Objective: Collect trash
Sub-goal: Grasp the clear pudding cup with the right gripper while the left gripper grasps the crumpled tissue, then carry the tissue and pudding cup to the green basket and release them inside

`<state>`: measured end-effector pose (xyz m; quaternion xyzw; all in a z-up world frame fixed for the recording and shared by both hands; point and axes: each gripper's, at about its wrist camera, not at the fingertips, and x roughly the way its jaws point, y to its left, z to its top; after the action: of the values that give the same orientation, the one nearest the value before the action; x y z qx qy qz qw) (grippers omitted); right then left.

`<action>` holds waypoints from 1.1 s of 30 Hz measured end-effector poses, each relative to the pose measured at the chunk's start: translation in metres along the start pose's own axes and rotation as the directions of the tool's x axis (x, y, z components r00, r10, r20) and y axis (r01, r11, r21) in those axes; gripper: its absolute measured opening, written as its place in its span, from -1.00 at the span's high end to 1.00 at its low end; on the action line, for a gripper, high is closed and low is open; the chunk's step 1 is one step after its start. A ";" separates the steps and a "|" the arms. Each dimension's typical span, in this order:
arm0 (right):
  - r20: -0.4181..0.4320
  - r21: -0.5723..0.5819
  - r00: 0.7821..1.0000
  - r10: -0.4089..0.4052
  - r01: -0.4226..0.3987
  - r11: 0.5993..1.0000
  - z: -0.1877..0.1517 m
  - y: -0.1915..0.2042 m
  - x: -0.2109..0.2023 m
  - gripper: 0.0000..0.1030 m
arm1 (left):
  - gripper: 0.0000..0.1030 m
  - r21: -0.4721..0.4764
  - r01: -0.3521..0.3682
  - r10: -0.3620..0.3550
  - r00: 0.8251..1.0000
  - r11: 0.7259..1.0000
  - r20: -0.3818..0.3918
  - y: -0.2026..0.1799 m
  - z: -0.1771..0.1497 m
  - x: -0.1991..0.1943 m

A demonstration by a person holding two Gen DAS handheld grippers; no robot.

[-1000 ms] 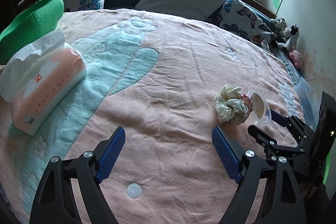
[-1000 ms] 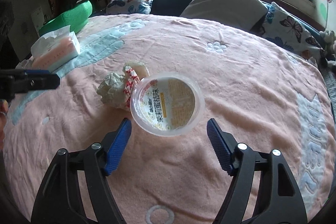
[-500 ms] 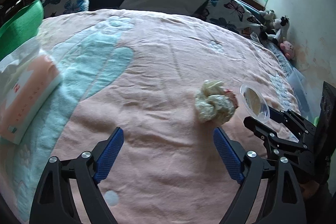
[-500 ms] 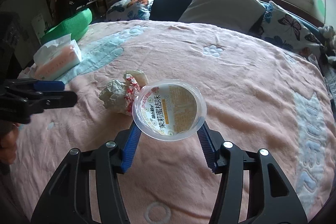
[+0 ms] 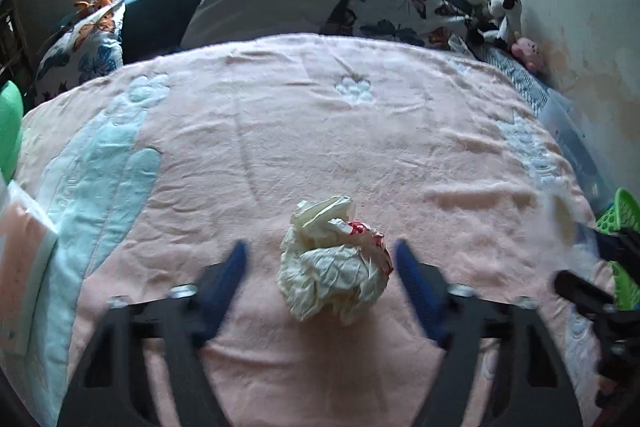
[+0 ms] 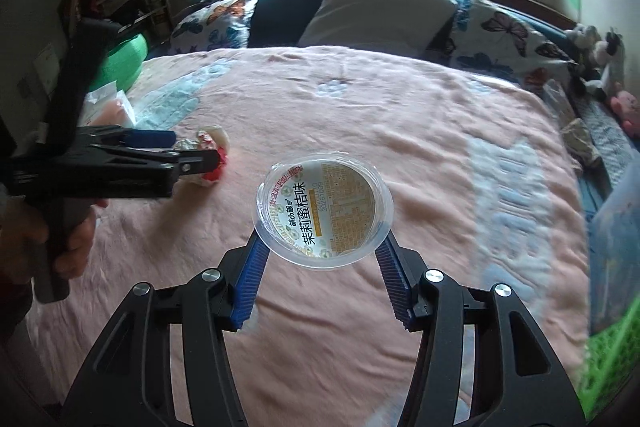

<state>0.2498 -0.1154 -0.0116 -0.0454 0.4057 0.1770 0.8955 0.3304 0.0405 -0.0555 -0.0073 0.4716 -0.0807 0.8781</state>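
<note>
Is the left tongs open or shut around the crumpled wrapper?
Open. The left tongs straddle the crumpled wrapper, with pink blanket showing in gaps beside both fingers.

Clear cup (image 6: 323, 215) lid: "茉莉蜜桔味", dates "20251110", "20261009" faint.

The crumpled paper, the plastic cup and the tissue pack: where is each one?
crumpled paper (image 5: 334, 263): left wrist view, middle of the wad.
plastic cup (image 6: 324, 215): right wrist view, centre of its printed lid.
tissue pack (image 6: 108, 109): right wrist view, its pink side.
</note>
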 end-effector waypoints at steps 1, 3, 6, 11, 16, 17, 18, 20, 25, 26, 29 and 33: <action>0.004 0.007 1.000 -0.014 0.014 1.000 -0.002 -0.003 -0.007 -0.06 | -0.02 -0.008 0.012 -0.012 1.000 1.000 -0.011 0.001 0.000 0.004; 0.008 0.025 0.999 -0.036 0.035 0.999 -0.006 -0.009 -0.023 -0.06 | 0.08 -0.023 0.020 -0.020 1.000 1.000 -0.003 0.003 0.000 0.005; 0.021 0.047 0.998 -0.061 0.060 0.997 -0.015 -0.016 -0.045 -0.06 | 0.17 -0.019 0.017 -0.017 1.000 1.000 0.014 0.001 -0.002 0.001; 0.042 0.080 0.993 -0.110 0.107 0.991 -0.031 -0.030 -0.082 -0.06 | 0.20 -0.025 0.041 -0.040 0.999 0.999 0.022 -0.007 -0.011 -0.013; 0.059 0.125 0.982 -0.178 0.170 0.978 -0.050 -0.051 -0.114 -0.06 | 0.21 -0.012 0.090 -0.089 0.995 0.996 0.043 -0.028 -0.020 -0.039; 0.062 0.138 0.980 -0.191 0.181 0.974 -0.054 -0.057 -0.121 -0.06 | 0.21 -0.007 0.099 -0.099 0.994 0.995 0.046 -0.033 -0.020 -0.043; 0.065 0.155 0.977 -0.205 0.193 0.969 -0.059 -0.065 -0.130 -0.06 | 0.21 0.002 0.114 -0.114 0.992 0.993 0.052 -0.040 -0.022 -0.050; 0.065 0.175 0.970 -0.235 0.220 0.960 -0.068 -0.076 -0.143 -0.06 | 0.21 0.023 0.138 -0.139 0.988 0.990 0.060 -0.054 -0.024 -0.061; 0.057 0.218 0.948 -0.313 0.294 0.931 -0.094 -0.102 -0.177 -0.06 | 0.21 0.086 0.218 -0.225 0.971 0.972 0.083 -0.104 -0.028 -0.091; 0.051 0.228 0.945 -0.322 0.303 0.925 -0.099 -0.108 -0.182 -0.06 | 0.21 0.101 0.236 -0.244 0.966 0.967 0.084 -0.116 -0.029 -0.096; 0.034 0.261 0.933 -0.359 0.338 0.904 -0.116 -0.126 -0.196 -0.06 | 0.21 0.139 0.277 -0.290 0.954 0.951 0.081 -0.145 -0.031 -0.106; 0.004 0.311 0.919 -0.394 0.374 0.874 -0.137 -0.152 -0.210 -0.06 | 0.21 0.197 0.333 -0.352 0.933 0.922 0.070 -0.189 -0.033 -0.117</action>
<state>0.0782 -0.3470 0.0433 0.0194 0.3805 -0.0675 0.9221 0.2144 -0.1270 0.0395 -0.0138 0.4073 -0.2753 0.8707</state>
